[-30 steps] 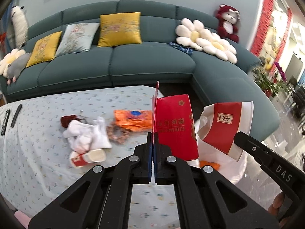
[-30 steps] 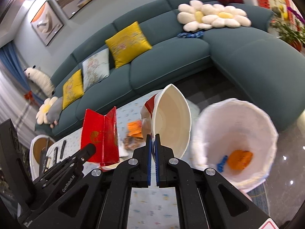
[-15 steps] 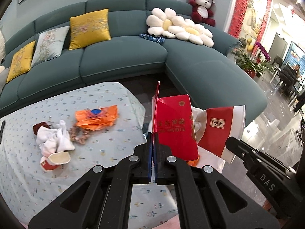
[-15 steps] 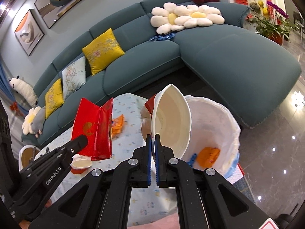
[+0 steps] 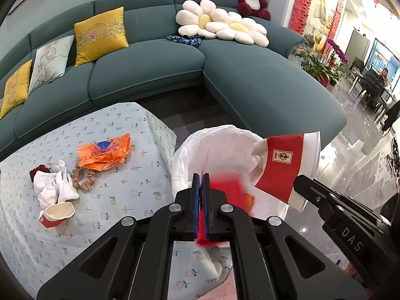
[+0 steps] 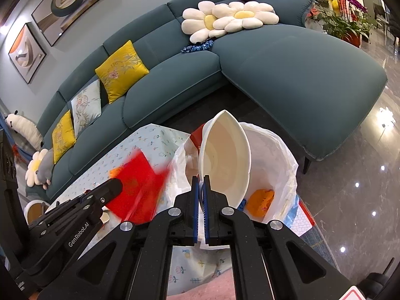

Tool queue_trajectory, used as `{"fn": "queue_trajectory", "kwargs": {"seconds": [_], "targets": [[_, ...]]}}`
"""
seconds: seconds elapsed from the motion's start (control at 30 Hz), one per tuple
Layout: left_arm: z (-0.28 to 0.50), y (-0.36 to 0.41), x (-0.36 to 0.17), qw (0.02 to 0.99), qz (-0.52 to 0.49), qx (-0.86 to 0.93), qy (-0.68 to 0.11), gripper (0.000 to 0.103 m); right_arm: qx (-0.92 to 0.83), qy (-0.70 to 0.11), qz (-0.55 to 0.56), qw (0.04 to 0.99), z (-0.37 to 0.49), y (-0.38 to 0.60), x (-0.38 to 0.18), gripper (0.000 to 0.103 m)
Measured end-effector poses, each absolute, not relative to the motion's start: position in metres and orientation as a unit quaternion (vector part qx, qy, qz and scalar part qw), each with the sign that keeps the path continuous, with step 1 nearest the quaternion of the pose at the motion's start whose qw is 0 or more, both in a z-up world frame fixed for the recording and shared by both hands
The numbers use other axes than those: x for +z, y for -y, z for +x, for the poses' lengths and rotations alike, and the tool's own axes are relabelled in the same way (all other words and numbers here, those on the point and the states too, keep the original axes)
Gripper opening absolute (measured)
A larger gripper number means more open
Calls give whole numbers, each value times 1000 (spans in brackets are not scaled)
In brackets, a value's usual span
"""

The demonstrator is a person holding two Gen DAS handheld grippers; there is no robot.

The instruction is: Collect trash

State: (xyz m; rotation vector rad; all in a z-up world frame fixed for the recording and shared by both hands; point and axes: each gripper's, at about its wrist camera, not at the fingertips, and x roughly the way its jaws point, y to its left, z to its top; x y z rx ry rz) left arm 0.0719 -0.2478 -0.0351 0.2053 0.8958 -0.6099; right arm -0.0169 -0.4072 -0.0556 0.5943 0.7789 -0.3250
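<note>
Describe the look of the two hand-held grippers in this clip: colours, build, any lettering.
Both are matte black, with angular linkage arms joined by round silver bolts and two narrow fingers faced with blue pads. The left hand-held gripper reads "GenRobot.AI" in white on its side, seen from the right wrist view; the right hand-held gripper reads "DAS" in grey. No cables or sleeves show.

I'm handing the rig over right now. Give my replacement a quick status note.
Left gripper: shut on the red carton, blurred, at the edge of the lined trash bin.
Right gripper: shut on the paper bucket, held over the bin.
Done: an orange wrapper lies in the bin.
Left: drop both items, then clear the table: orange bag, white tissues, small paper cup.
</note>
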Motion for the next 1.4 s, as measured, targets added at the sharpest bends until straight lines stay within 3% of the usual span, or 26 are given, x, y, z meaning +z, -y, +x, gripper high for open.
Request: {"fn": "queue_trajectory", "kwargs": {"seconds": [0.07,0.17,0.2,0.33,0.67,0.77,0.97,1.2,1.33,1.4], "targets": [[72,251,-37,850,95,-294,-427,6,-159,-374,282,869,-16,410,-57,4],[73,250,-38,854,85,-282,-430,49,-166,-374,277,870,-17,410,-57,13],[73,248,-37,859,80,-276,-424,53,-168,-374,275,870,-17,410,-57,16],[73,245,-36,859,81,-273,-425,53,-171,-373,277,869,-19,411,-59,21],[73,209,-41,861,59,-253,-437,56,-146,-393,268,867,-20,392,-65,22],[67,186,-55,856,66,-247,-449,62,-130,-416,265,860,-27,374,-82,23],[57,150,-97,838,85,-233,-487,62,-89,-461,294,833,-35,338,-126,23],[63,111,-110,844,76,-195,-495,62,-47,-487,308,816,-9,305,-146,23],[71,100,-110,848,72,-177,-494,62,-41,-493,321,808,9,297,-155,34],[74,95,-109,850,69,-171,-493,62,-42,-499,320,804,17,293,-160,34]]}}
